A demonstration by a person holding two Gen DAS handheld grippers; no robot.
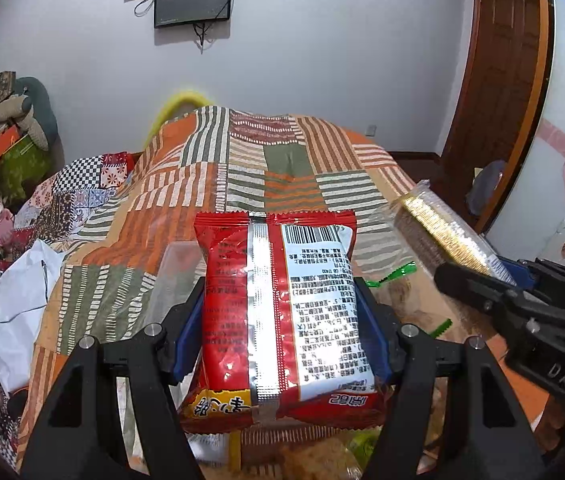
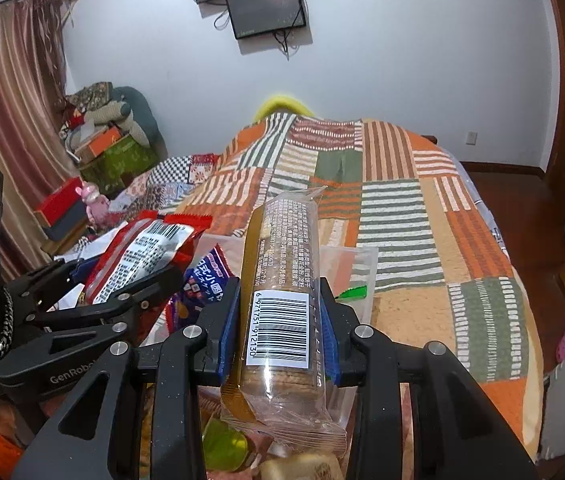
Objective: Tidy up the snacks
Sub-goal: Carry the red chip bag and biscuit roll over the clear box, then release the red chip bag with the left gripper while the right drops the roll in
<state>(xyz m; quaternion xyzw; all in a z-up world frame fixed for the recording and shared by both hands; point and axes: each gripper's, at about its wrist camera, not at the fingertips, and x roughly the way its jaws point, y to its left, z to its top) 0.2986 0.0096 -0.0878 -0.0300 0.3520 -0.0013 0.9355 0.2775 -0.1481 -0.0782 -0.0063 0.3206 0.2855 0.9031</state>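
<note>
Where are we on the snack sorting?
Done: cannot tell; no sorted pile shows. In hand: left gripper clamps a red snack bag, right gripper clamps a clear biscuit roll, both held above the bed. Left: loose packets lie around a clear plastic bin below.

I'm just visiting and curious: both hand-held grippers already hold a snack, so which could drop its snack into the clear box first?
Probably the right hand-held gripper: its biscuit sleeve hangs directly before the clear box, nearer than the left's red packet.
</note>
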